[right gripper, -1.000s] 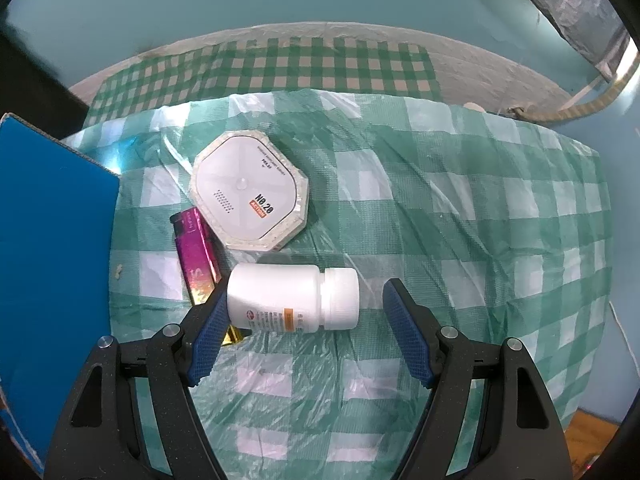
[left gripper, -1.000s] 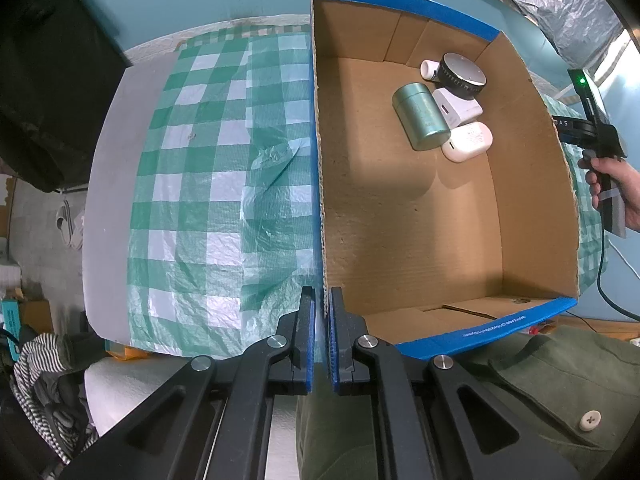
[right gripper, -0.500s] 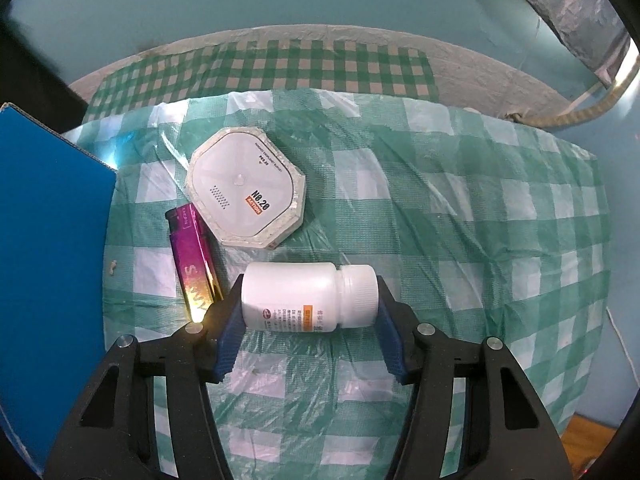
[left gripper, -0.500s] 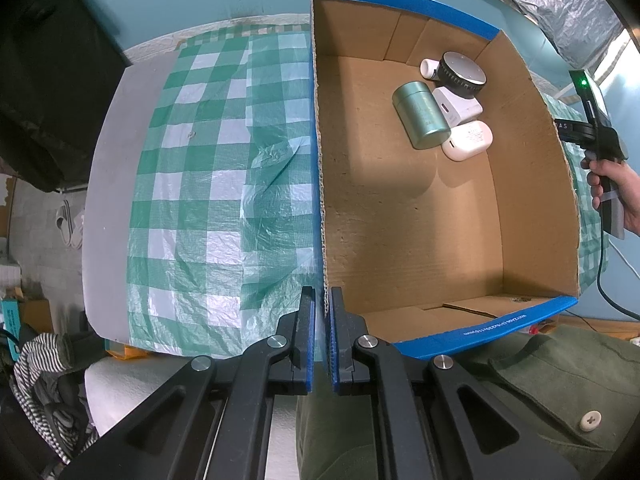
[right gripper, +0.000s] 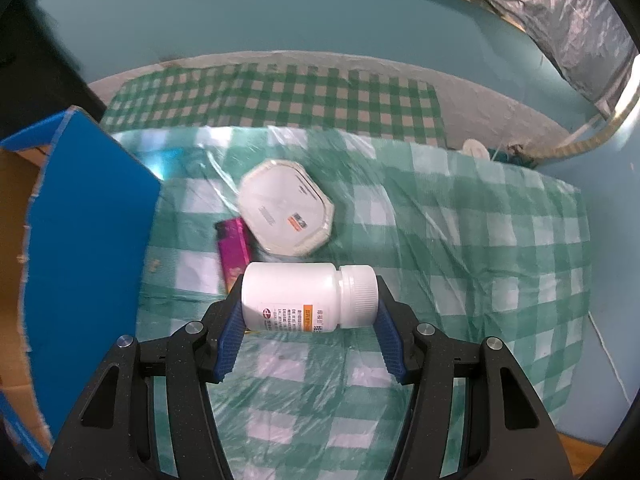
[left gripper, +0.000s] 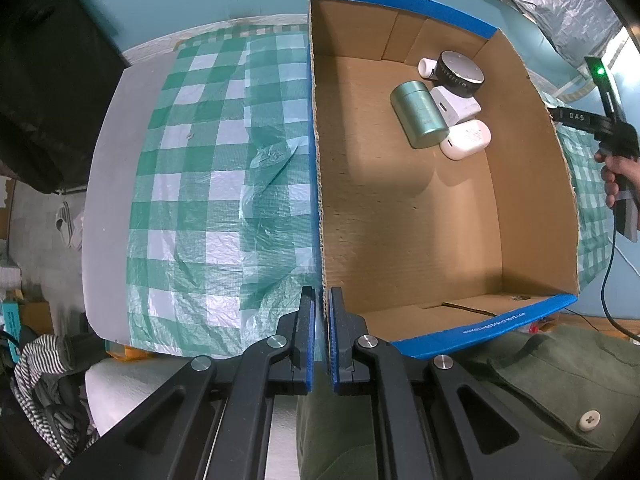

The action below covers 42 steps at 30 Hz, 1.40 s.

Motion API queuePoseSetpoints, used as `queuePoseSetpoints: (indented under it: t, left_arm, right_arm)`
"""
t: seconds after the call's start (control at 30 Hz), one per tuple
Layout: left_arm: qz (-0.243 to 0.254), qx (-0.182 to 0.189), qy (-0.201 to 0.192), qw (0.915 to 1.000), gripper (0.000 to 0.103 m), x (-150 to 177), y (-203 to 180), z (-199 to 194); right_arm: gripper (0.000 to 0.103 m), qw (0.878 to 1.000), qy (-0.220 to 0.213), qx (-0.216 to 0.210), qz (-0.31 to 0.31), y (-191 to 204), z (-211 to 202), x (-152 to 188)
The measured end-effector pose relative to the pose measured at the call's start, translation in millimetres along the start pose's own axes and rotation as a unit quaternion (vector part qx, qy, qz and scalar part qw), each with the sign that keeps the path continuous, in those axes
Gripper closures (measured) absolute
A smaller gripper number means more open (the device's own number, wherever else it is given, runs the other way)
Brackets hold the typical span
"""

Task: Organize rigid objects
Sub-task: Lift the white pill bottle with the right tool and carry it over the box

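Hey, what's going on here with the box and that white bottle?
A person is tidying loose items into a cardboard box. The left gripper is shut on the box's near wall. The right gripper is shut on a white pill bottle, gripping it end to end. A pink lighter and an octagonal white case lie on the checked cloth.

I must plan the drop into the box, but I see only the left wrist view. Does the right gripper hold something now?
Observer: Yes. The right gripper has just been closing its jaws and is shut on a white bottle, held sideways between the pads.
Operator: What is left on the cloth?
Observer: A white eight-sided case and a pink lighter lie on the cloth.
Operator: Where are they from the box?
Observer: Just outside the blue wall of the box.
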State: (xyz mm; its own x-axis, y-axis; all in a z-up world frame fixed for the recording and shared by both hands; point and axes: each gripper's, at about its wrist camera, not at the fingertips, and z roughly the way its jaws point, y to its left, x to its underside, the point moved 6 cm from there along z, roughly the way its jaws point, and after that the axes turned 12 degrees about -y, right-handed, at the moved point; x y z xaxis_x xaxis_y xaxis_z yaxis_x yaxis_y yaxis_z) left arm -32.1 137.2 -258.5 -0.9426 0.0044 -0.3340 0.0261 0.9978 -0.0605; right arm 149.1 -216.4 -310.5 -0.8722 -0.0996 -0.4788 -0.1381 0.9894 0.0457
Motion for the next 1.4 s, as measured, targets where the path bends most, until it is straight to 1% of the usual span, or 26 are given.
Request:
queuePoseSetpoints:
  t: [0.47, 0.77, 1.13, 1.4]
  left_arm:
    - [0.000, 0.001, 0.000, 1.0000, 0.097, -1.4, -3.5, 0.4]
    - [0.000, 0.001, -0.001, 1.0000, 0.097, -1.9, -5.1, -0.7]
    - [0.000, 0.001, -0.002, 1.0000, 0.097, -2.6, -4.9, -1.0]
    - [-0.003, 0.002, -0.002, 1.0000, 0.097, -4.1, -3.9, -1.5]
  right_arm:
    - [0.045, 0.999, -0.022, -0.037, -0.016, 38.3, -40.2, -22.5]
    - [0.045, 0.997, -0.033, -0.059, -0.034, 65.1, -59.0, -38.4]
    - [0.045, 0.993, -0.047, -0.084, -0.064, 96.5, -67.3, -56.2]
    - [0.045, 0.990, -0.049, -0.098, -0.088, 124.6, -65.2, -59.5]
